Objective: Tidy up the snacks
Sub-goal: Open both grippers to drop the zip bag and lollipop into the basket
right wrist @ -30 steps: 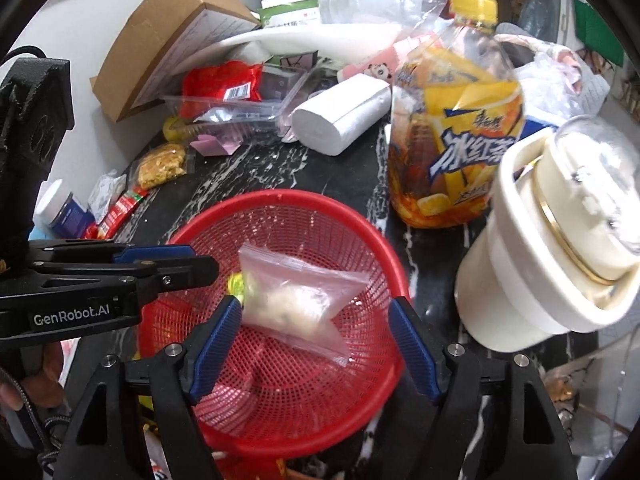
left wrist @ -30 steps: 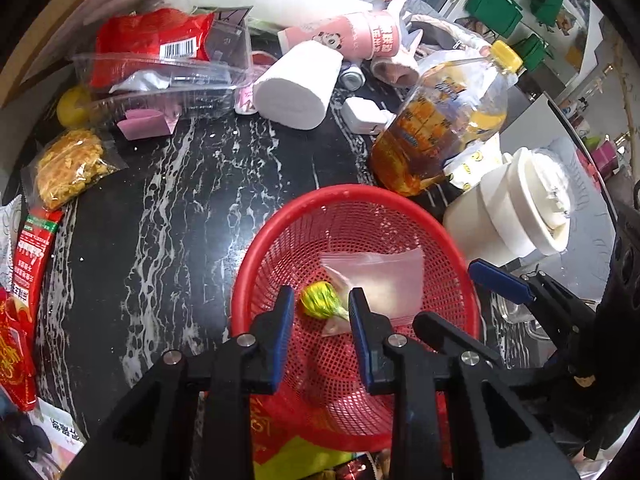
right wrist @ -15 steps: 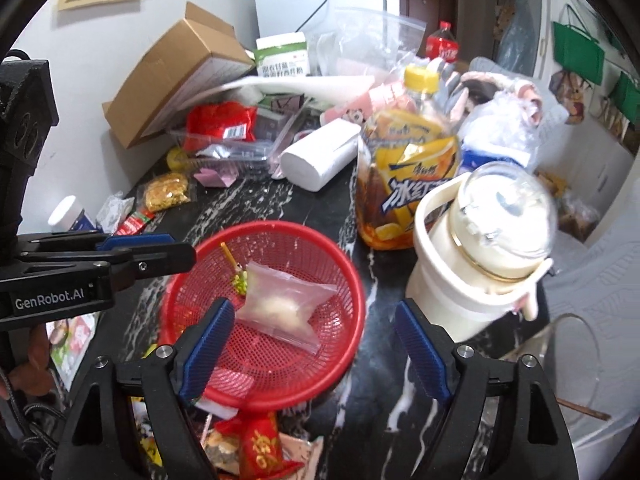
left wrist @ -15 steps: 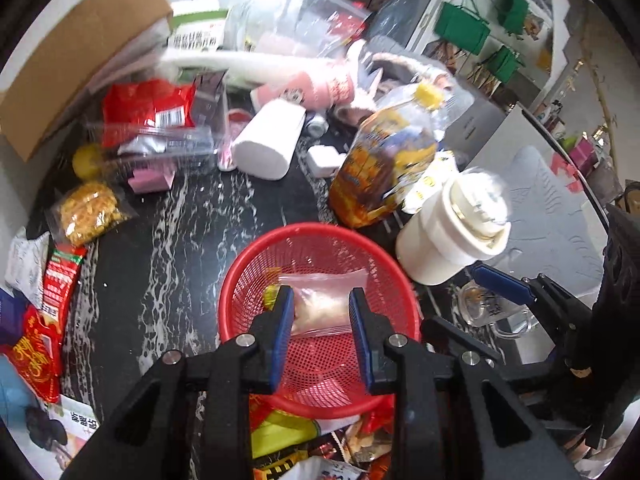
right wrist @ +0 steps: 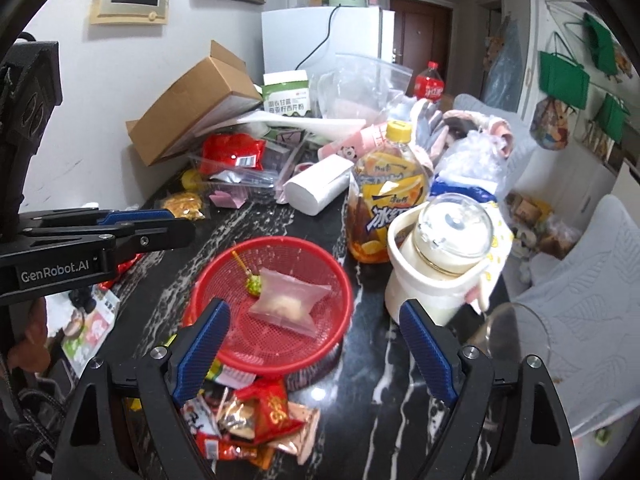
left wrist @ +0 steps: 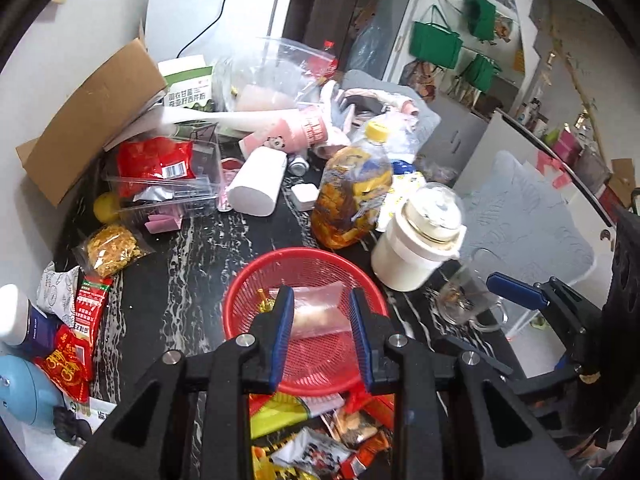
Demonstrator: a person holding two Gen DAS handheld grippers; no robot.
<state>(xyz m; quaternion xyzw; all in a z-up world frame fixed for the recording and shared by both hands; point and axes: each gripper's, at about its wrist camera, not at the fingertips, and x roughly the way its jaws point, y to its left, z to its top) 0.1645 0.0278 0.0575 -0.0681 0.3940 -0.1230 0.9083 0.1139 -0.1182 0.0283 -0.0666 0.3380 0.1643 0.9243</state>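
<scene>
My right claw hangs spread wide with nothing between its pads; its jaws have just been opening. My left claw is nearly clenched and, as far as I can see, grips nothing: the clear bag seen through its narrow gap lies down in the basket, not between the pads.

The red basket sits at the centre of the right wrist view on the dark marbled tabletop. Inside it lie the clear bag, its long axis running from upper left to lower right, and a small green sweet on a stick touching the bag's upper left corner.

What remains to sort is the heap of snack packets at the lower left of that frame, just below the basket's near rim and almost under my right claw's left pad. More packets lie at the left edge of the left wrist view. I judge the right claw nearer the heap, needing to dip down and back.
</scene>
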